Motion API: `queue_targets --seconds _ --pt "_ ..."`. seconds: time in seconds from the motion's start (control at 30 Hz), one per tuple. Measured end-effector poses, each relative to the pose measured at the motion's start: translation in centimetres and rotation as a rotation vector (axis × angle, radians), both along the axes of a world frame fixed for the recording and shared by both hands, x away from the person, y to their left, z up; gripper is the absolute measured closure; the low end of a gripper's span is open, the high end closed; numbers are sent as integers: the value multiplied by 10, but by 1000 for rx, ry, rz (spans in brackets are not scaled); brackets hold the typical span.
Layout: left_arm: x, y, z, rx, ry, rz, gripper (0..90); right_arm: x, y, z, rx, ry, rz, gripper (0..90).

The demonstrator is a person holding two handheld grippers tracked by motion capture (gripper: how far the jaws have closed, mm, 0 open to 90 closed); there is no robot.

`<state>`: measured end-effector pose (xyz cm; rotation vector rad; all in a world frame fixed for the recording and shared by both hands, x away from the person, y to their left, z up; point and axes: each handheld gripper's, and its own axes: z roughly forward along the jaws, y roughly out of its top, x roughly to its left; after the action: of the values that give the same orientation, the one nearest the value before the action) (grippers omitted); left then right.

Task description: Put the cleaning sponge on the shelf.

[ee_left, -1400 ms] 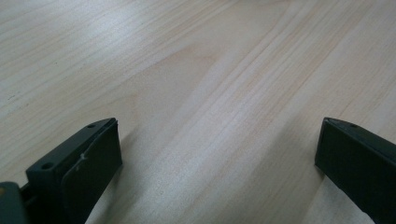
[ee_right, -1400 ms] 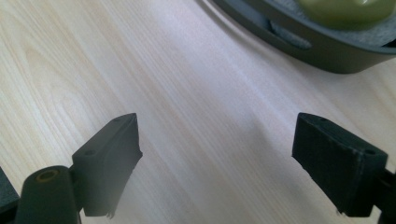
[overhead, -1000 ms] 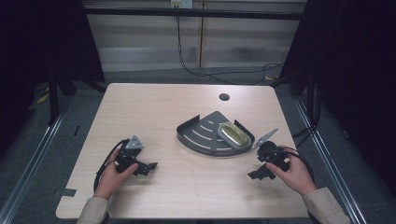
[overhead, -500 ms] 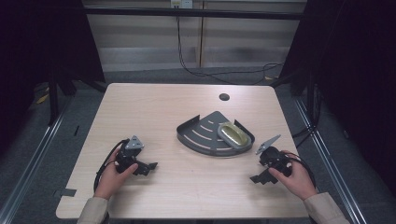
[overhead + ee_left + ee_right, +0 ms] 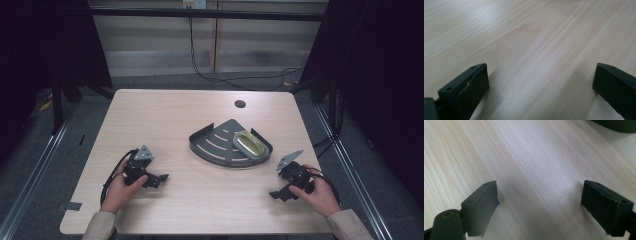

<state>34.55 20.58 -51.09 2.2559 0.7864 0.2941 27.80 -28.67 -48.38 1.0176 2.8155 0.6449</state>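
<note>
Near the front left corner of the pale wood-grain bench, the person's left hand holds the left tool low over the surface, its grey three-cornered plate on top and a black cable looping back beside the wrist. In the left gripper view the left tool has its two black jaws spread wide, with bare wood between them — it grips nothing.

Right of the bench's middle sits a dark grey tray shaped like a fan: a curved wall runs along the side facing the front edge, two straight walls meet in a point toward the back edge, and curved slots cut its floor. In its right part lies an oval object, grey at the rim with a glossy yellow-olive top; what it is cannot be told. Behind the tray, toward the back edge, a small round dark hole marks the bench top.

Near the front right corner the right hand holds the right tool, well apart from the tray and pointing toward the front edge. In the right gripper view the right tool likewise stands wide open over bare wood, and a dark curved edge — the tray — shows at the top right corner.

Beyond the back edge, black cables trail across the floor, and dark curtains hang to either side.
</note>
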Motion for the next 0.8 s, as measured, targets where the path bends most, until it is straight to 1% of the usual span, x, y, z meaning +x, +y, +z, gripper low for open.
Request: queue_targets --seconds 0.03,0.07,0.13,0.2,0.3,0.37,0.4,0.47,0.5,0.57,0.6,0.67,0.73,0.77,0.8 --pt "0 0 0 0 0 0 0 -1 -1 -1 6 -15 6 132" --pt "0 0 0 0 0 0 0 -2 -1 -1 7 -20 4 132" --pt "0 0 0 1 -1 1 0 -6 -3 -4 17 -51 13 127" --pt "0 0 0 0 0 0 0 -6 -4 -4 21 -54 13 126" --pt "0 0 0 0 0 0 0 -9 -6 -5 40 -67 6 122" --pt "0 0 0 0 0 0 0 -10 -8 -7 56 -87 9 122" --pt "0 0 0 0 0 0 0 -11 -8 -7 64 -88 -1 122" --pt "0 0 0 0 0 0 0 -14 -12 -9 95 -112 0 121" --pt "0 0 0 0 0 0 0 -14 -12 -9 95 -112 0 121" --pt "0 0 0 0 0 0 0 -16 -15 -11 111 -130 0 120" --pt "0 0 0 0 -1 2 0 -17 -17 -13 133 -148 5 120" --pt "0 0 0 0 0 0 0 -17 -17 -13 139 -152 2 120" --pt "0 0 0 0 0 0 0 -19 -19 -15 161 -169 -2 117" --pt "0 0 0 0 0 0 0 -20 -21 -16 172 -176 5 116" --pt "0 0 0 0 1 0 0 -20 -21 -17 175 -183 1 116"
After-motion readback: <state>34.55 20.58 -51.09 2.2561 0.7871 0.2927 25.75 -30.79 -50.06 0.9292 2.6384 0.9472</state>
